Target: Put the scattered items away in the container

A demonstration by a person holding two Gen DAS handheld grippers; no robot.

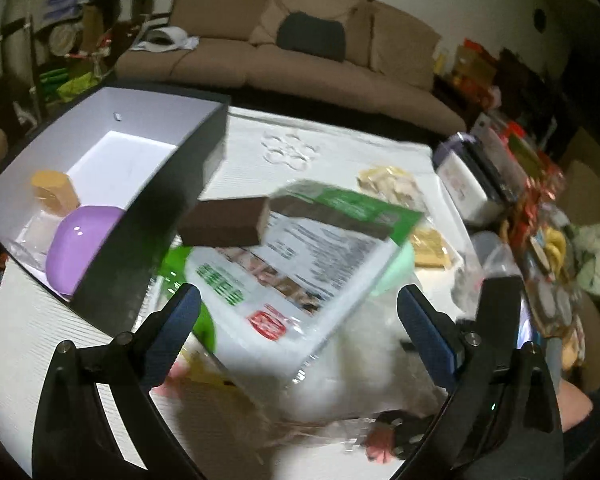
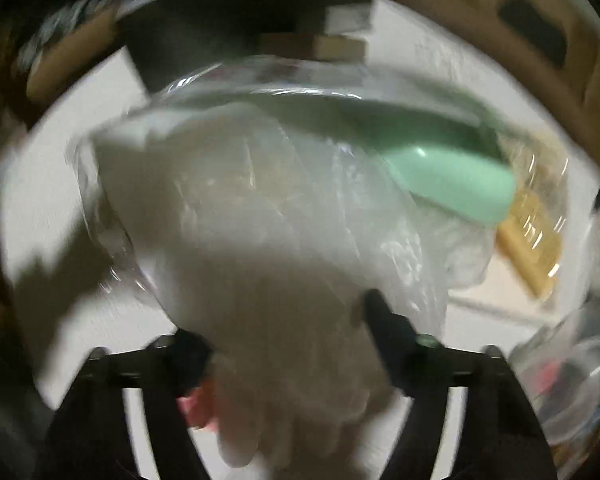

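The container is a dark box with a white inside [image 1: 148, 148] at the left of the table; it holds a purple bowl [image 1: 80, 248] and an orange cup [image 1: 54, 192]. A green-and-white packet [image 1: 284, 264] with a brown block [image 1: 224, 220] lies beside it. My left gripper [image 1: 298, 320] is open above the packet. My right gripper [image 2: 288, 336] is closed around a clear plastic bag of white stuff [image 2: 260, 220], which also shows in the left wrist view [image 1: 360, 352]. A mint-green object [image 2: 448, 180] lies just beyond the bag.
Yellow snack packets [image 1: 388, 180] and a white-and-purple box [image 1: 464, 180] lie at the table's far right. A heap of clutter [image 1: 540, 208] lines the right edge. A brown sofa [image 1: 300, 52] stands behind the white table [image 1: 40, 320].
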